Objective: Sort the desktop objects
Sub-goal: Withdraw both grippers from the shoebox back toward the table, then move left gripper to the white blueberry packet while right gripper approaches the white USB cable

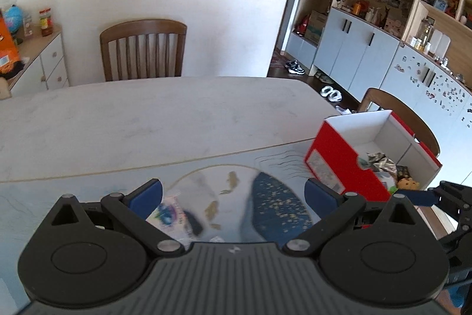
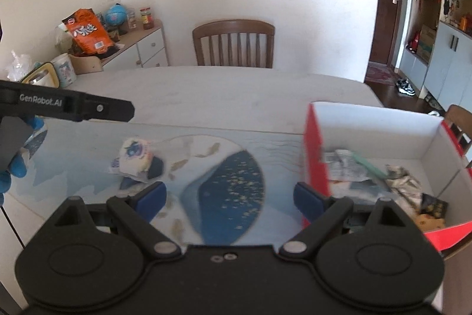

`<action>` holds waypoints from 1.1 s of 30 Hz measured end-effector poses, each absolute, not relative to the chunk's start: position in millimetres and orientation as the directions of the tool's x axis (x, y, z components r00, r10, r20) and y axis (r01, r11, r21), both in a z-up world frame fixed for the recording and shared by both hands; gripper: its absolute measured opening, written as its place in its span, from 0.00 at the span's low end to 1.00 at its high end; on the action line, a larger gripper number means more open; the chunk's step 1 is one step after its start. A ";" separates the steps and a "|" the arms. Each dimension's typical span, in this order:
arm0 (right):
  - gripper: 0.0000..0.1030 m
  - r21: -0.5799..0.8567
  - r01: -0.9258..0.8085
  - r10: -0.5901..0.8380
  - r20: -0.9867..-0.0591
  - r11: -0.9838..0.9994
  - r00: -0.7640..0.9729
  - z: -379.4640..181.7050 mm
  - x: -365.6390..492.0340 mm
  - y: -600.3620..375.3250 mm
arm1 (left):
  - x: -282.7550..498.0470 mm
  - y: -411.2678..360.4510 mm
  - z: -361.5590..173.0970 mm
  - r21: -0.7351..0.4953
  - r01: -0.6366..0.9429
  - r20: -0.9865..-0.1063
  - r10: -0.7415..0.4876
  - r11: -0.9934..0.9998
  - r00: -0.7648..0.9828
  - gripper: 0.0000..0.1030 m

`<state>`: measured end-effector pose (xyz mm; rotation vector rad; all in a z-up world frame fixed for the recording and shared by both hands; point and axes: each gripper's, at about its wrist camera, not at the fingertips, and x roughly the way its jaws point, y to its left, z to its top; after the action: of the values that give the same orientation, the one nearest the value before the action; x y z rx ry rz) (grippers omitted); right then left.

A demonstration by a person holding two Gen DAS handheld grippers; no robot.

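Observation:
A small white packet with a blue print (image 2: 136, 158) lies on the blue-and-white desk mat (image 2: 230, 182), left of centre; in the left wrist view it lies (image 1: 174, 211) just below my left gripper (image 1: 233, 194), which is open and empty above it. My right gripper (image 2: 230, 200) is open and empty over the mat, its right finger next to the red side of a red cardboard box (image 2: 315, 155). The box (image 1: 333, 161) is open on top and holds several wrappers and packets (image 2: 368, 167). The right gripper's finger shows at the right edge of the left wrist view (image 1: 424, 197).
The white table (image 1: 147, 120) stretches beyond the mat. A wooden chair (image 1: 144, 49) stands at its far side, another (image 1: 404, 114) behind the box. A sideboard with an orange snack bag (image 2: 88, 31) and jars stands far left. A mug (image 2: 63, 73) sits at the table's left end.

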<state>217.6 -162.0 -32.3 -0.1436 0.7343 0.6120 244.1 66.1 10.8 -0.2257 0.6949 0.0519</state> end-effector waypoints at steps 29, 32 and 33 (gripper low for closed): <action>0.91 0.057 -0.599 0.443 -0.729 0.799 0.522 -103.4 193.0 -43.5 | 268.1 133.0 -78.9 -0.181 -0.187 -0.708 0.004 0.965 0.706 1.00; 0.91 0.056 -0.595 0.434 -0.737 0.802 0.517 -113.3 195.3 -38.7 | 273.0 134.8 -88.7 -0.193 -0.189 -0.716 -0.007 0.963 0.698 1.00; 0.90 0.060 -0.592 0.433 -0.740 0.804 0.514 -116.3 196.3 -37.9 | 274.2 135.1 -91.9 -0.195 -0.185 -0.716 -0.011 0.963 0.698 1.00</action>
<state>196.3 -37.9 -116.3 -0.2108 0.8250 0.6213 274.2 135.1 -91.9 -0.2620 0.7948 0.0980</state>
